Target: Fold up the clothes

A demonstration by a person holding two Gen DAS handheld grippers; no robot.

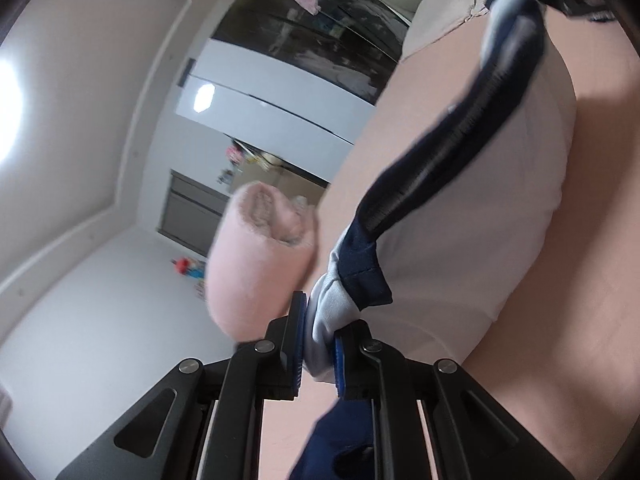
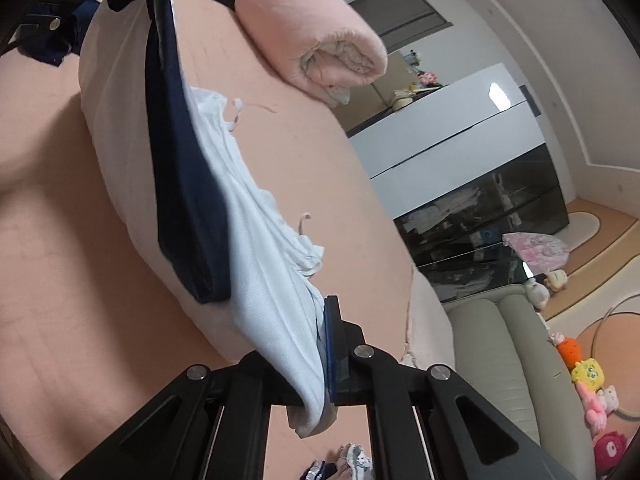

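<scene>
Currently one garment [image 2: 256,240], white with navy trim, is held stretched above the bed [image 2: 60,240] by two grippers: left gripper [image 1: 318,344] and right gripper [image 2: 320,352] are each clamped on an end. One rolled blanket [image 2: 312,36] is seen. Garment type is unclear.

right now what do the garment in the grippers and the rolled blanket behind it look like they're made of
Garment: thin white knit, probably a jersey or ribbed fabric, judging by fine lines and soft draping; its navy band looks like smoother woven or knit trim, hard to tell. Rolled blanket: pink plush fleece with a fuzzy nap and a paler, woolly inner face at the roll's end.
</scene>
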